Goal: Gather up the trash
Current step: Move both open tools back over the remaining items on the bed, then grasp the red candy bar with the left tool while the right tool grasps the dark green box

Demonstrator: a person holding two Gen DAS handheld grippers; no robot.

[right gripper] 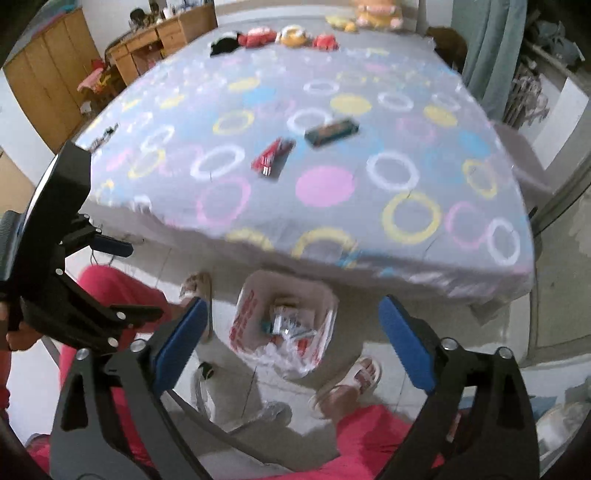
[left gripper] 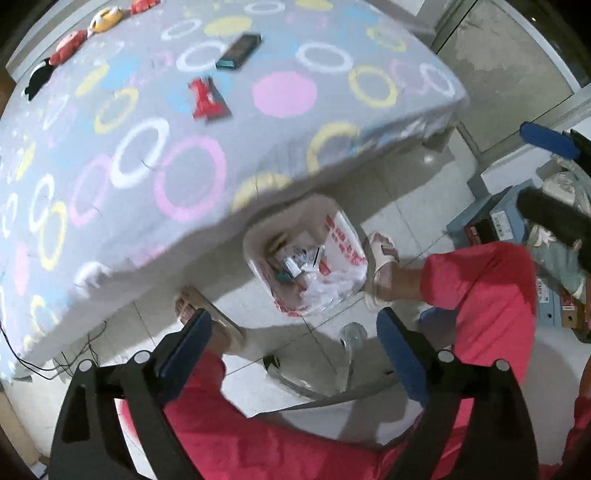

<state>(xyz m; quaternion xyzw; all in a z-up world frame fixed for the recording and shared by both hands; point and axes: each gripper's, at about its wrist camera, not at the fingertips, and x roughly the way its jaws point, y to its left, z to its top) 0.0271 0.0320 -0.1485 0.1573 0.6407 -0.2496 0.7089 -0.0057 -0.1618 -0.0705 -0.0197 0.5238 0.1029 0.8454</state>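
Both the left gripper (left gripper: 291,328) and right gripper (right gripper: 293,317) gape empty above the bin (right gripper: 243,306); next, 2 wrappers ahead: red packet (right gripper: 273,157), dark box (right gripper: 331,133).

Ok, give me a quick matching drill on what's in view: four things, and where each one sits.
Things:
1. red wrapper
2. dark box
3. lined trash bin
4. plush toys

Places:
A. on the floor by the bed's near edge
B. in a row at the bed's far end
C. mid-bed, nearer the bin
D. mid-bed, just beyond the red item

Pairs: 1-C, 2-D, 3-A, 4-B
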